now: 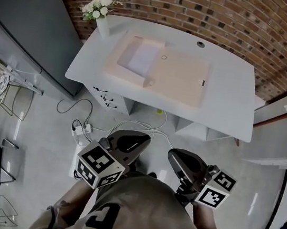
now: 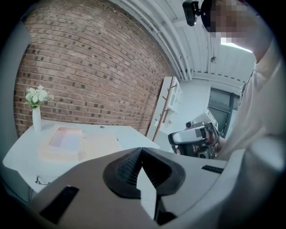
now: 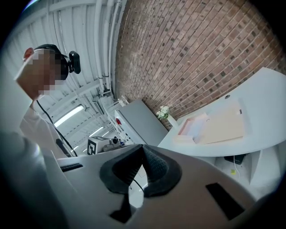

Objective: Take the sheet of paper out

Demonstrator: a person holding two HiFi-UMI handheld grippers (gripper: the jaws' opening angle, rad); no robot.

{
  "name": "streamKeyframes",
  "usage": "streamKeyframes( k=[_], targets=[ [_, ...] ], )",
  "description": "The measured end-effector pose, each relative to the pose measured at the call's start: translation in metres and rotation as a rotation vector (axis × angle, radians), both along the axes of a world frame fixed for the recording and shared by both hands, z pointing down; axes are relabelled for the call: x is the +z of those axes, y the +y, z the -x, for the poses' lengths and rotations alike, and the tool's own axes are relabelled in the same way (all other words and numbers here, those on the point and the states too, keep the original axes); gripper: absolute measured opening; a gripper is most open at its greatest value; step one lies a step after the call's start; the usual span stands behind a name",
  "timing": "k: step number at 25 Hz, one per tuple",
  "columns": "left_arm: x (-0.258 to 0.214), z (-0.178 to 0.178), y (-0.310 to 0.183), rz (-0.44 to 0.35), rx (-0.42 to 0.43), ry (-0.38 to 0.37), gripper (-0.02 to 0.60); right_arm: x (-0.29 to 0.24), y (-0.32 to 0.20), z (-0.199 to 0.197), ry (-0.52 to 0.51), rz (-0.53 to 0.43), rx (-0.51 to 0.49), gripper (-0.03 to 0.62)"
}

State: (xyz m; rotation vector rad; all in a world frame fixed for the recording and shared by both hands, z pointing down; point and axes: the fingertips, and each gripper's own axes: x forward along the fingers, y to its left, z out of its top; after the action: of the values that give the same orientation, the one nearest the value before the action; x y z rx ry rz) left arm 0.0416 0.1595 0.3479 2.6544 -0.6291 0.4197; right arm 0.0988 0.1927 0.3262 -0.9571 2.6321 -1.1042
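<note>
Not started tbh: my left gripper (image 1: 131,142) and right gripper (image 1: 183,162) are both pinched together on nothing, and the sheet of paper (image 1: 141,57) lies in the wooden tray (image 1: 183,82), well ahead of my fingers (image 2: 127,167), untouched.

My hands lie hidden behind the left gripper (image 1: 132,139) and right gripper (image 1: 177,158); forearms (image 1: 62,212) cut by the lower edge. Dark mark (image 1: 202,83) on the wooden board (image 1: 179,87): too small to identify.

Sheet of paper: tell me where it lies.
Head view: the sheet lies in the beige tray's left end on the white table, right of the flower vase.
</note>
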Motion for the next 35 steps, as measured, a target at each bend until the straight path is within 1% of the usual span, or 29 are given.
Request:
streamKeyframes(
  k=[3, 8, 21, 27, 31, 35],
  targets=[
    [0.002, 0.007, -0.012, 0.011, -0.006, 0.008, 0.014, 0.000, -0.010, 0.002, 0.011, 0.006, 0.008, 0.025],
    [0.002, 0.015, -0.023, 0.022, 0.006, 0.029, 0.014, -0.001, -0.022, 0.014, -0.001, 0.022, 0.007, 0.025],
    [-0.001, 0.084, -0.057, 0.014, -0.057, 0.043, 0.014, -0.004, -0.063, 0.081, 0.018, 0.021, -0.071, 0.025],
    [0.000, 0.121, -0.076, 0.010, -0.109, 0.052, 0.014, -0.006, -0.084, 0.114, 0.023, 0.017, -0.114, 0.025],
    [0.003, 0.134, -0.085, 0.014, -0.123, 0.064, 0.014, -0.004, -0.093, 0.126, 0.037, 0.025, -0.128, 0.025],
    [0.006, 0.137, -0.094, 0.018, -0.118, 0.076, 0.014, -0.003, -0.099, 0.128, 0.049, 0.030, -0.120, 0.025]
  ],
)
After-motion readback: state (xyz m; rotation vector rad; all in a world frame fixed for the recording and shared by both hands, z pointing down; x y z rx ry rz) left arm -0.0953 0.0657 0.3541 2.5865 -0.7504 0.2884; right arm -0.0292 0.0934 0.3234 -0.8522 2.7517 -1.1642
